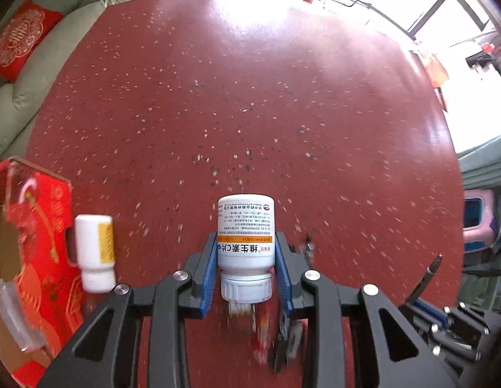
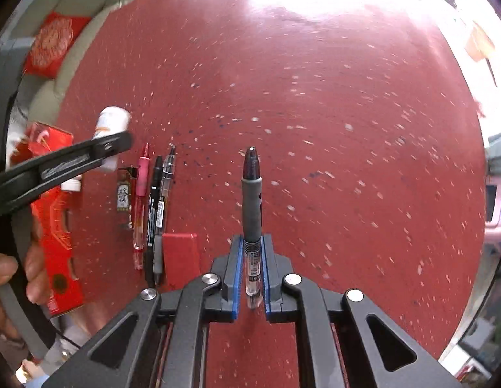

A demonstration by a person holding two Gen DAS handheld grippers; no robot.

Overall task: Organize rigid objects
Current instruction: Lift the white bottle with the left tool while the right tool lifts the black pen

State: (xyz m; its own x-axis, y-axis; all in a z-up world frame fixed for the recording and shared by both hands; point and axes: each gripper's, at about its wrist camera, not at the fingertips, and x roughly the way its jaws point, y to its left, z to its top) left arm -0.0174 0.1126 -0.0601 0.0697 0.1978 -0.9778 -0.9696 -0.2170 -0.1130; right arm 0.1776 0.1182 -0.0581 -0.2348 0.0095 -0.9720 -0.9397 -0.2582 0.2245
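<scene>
Left gripper clamped on white bottle above table, right gripper clamped on pen; judge: lower pen parallel beside pen row, release gently.

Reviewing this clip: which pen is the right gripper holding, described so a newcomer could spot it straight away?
Over the red speckled table, look at the right gripper, shut on a pen pointing away from the camera. It has a grey grip and a dark tip. Unlike the row of pens lying on the table to its left, it is alone and held.
</scene>
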